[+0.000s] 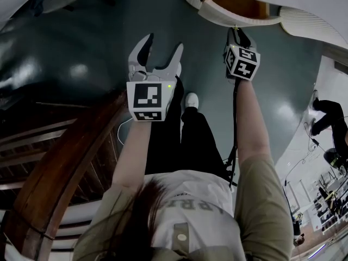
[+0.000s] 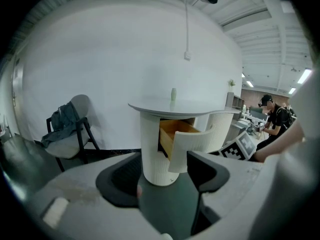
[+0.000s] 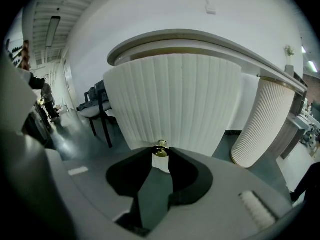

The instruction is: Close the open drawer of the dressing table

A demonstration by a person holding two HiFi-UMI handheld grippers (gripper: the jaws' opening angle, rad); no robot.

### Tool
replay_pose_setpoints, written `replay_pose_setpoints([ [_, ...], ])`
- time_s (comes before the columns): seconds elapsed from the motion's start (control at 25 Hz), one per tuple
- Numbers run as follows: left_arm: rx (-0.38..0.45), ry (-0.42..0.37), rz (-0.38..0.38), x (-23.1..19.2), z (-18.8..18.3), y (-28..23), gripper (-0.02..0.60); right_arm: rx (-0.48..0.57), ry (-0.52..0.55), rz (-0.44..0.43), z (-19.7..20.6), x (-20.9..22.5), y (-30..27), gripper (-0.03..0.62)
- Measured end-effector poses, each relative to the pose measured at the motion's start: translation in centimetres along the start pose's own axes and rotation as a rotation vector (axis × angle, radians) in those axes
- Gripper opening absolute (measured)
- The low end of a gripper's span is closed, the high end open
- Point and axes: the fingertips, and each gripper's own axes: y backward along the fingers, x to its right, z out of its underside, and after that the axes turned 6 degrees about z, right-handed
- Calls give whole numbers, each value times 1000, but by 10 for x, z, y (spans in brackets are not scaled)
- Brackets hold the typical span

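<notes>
Shiny dark floor (image 1: 81,64), plain white walls. My right gripper (image 3: 160,154) is pinching the small brass knob (image 3: 160,147) on the drawer (image 3: 175,99), which sticks out of the dressing table (image 2: 155,154), so I can probably just push it in. The left gripper (image 1: 156,56) hangs spread and empty, out of the way.

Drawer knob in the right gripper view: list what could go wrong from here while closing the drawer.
1. The right gripper pinches the small knob only at its tips; it could slip off during the push.
2. The drawer stands well out of the dressing table; an off-line push might jam it.
3. A hard shut could topple the little bottle on top.
</notes>
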Motion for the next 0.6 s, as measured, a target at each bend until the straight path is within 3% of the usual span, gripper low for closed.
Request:
replay_pose_setpoints([
  [0.6, 8, 3, -3, -8, 4, -10, 302, 30, 0, 1, -9, 1, -12, 106],
])
